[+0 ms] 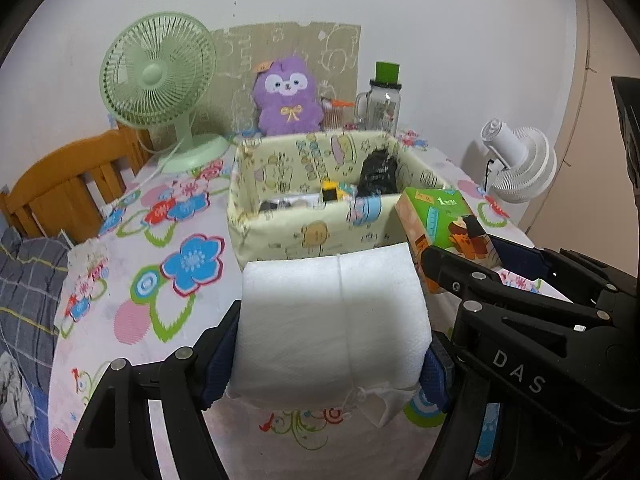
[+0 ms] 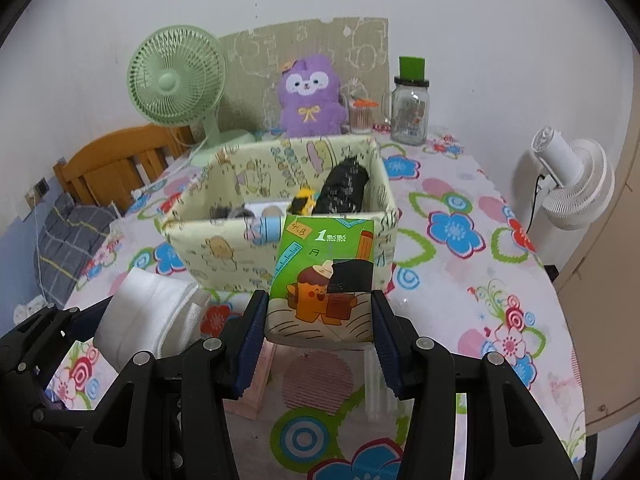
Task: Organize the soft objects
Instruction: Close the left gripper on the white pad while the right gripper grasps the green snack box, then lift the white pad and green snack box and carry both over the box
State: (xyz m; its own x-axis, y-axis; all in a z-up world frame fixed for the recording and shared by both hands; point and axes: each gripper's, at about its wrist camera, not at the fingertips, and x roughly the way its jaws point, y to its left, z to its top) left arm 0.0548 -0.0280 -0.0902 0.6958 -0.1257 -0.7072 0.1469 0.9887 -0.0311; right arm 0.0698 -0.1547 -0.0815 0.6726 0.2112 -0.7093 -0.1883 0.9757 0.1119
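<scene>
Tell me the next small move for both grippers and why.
Probably carry both forward over the fabric bin and lower them in: the left gripper clamps the white tissue pack, the right gripper the green tissue pack, both just short of its open top.

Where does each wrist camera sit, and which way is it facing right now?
Left wrist: on the left hand-held gripper, angled down toward the pale yellow fabric storage box; its fingers clamp a white plastic-wrapped tissue pack; the right hand-held gripper shows at its right.
Right wrist: on the right hand-held gripper, facing likewise; its fingers clamp a green cartoon-printed tissue pack.
Shared: box, both packs, purple plush toy, green desk fan.
</scene>
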